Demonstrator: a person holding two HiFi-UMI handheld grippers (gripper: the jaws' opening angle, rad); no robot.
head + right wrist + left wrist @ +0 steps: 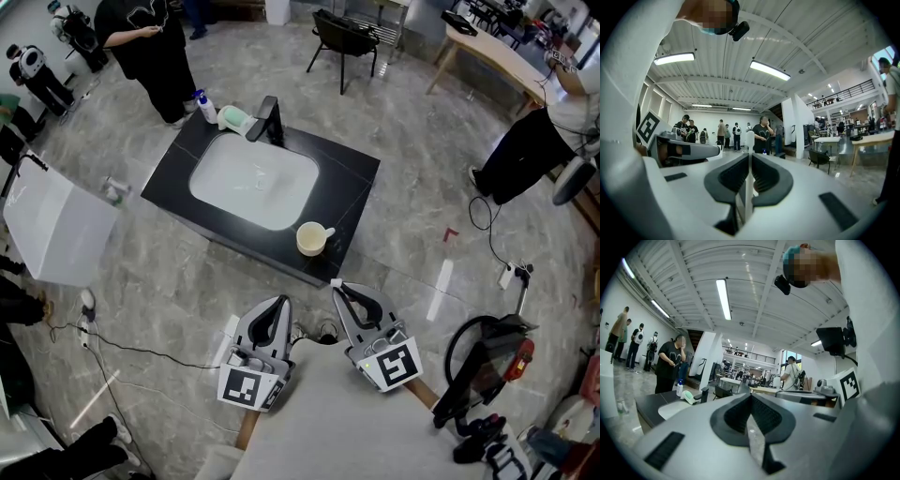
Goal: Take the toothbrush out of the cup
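Note:
A cream cup [310, 240] stands on the near right corner of the black counter [352, 178], beside the white basin [253, 178]. A pale stub [328, 231] pokes past the cup's right rim; it is too small to tell whether it is the toothbrush or a handle. Both grippers hover below the counter's near edge, short of the cup and pointing toward it. My left gripper [280, 301] [751, 397] is shut with nothing in it. My right gripper [337, 287] [750, 157] is also shut and empty, the closer one to the cup.
A black faucet [267, 120], a bottle [206, 107] and a green item [234, 119] sit at the counter's far edge. A person in black [150, 47] stands behind it. A white panel [56, 225] is at the left, cables [141, 352] on the floor, dark equipment [487, 366] at the right.

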